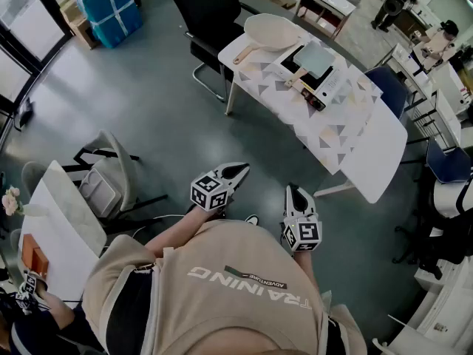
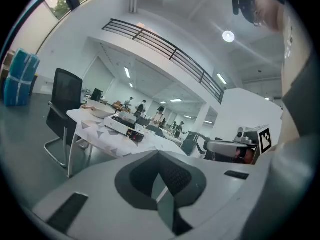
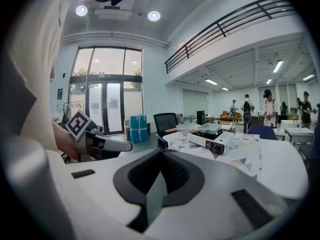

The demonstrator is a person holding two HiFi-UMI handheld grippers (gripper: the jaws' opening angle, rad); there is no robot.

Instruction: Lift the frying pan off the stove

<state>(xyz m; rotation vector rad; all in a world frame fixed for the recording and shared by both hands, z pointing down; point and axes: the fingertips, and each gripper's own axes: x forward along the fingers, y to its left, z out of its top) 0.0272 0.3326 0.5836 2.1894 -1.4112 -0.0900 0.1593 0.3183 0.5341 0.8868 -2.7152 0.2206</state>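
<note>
Jaws closed and empty on left hand-held gripper (image 1: 238, 173) and right hand-held gripper (image 1: 296, 193); frying pan (image 1: 314, 56) well apart, on stove (image 1: 323, 89)

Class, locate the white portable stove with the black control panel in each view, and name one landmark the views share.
Head view: white portable stove, upper right of centre, on the patterned table.
Left gripper view: left of centre, on the table.
Right gripper view: right of centre, on the table.
Shared landmark: black office chair beside the table.
</note>
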